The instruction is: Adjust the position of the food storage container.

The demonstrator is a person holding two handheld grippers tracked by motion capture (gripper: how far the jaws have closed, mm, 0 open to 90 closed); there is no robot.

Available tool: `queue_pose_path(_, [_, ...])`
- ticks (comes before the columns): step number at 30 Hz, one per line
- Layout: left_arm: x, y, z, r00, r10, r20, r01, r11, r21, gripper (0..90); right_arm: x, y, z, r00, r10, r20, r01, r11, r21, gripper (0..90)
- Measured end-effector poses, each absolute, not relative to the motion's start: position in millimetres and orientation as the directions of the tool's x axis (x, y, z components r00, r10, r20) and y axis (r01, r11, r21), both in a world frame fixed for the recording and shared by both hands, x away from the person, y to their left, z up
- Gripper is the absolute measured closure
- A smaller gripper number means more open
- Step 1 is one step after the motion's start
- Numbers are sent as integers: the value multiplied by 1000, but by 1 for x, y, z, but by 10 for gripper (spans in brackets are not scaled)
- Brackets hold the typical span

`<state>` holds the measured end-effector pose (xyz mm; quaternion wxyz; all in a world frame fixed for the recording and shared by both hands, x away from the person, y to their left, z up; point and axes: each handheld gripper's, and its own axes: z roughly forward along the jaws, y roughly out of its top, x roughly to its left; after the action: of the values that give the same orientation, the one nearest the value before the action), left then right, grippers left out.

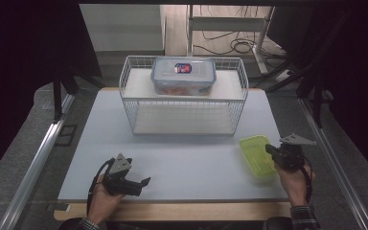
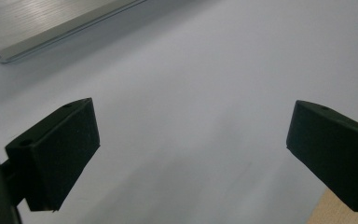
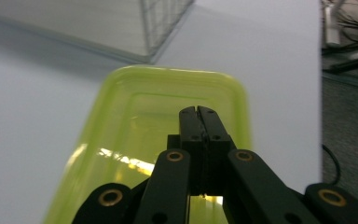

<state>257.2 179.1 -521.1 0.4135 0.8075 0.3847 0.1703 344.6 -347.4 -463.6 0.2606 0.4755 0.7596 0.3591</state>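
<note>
Clenched empty, the right gripper hangs over the yellow-green container — long axis running away from it; left gripper released, well apart.

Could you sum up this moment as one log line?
left gripper: open, over bare table | right gripper: fingers shut, over yellow-green container | clear lidded box: atop wire rack

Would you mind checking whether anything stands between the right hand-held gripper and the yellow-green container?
Nothing visible does. The right hand-held gripper, jaws closed together, hangs directly over the yellow-green container, with no object between them; the wire basket sits farther back.
</note>
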Motion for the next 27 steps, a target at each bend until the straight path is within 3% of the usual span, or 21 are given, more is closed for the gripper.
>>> queue_pose_path(10, [258,178,-522,648,760,-49,486,-362,795,24,354,-380,-475,-297,953,-59,601,235,764,896])
queue_pose_path(27, [257,178,-522,644,764,-45,486,-362,796,24,341,-364,-482,-365,930,-35,649,281,707,895])
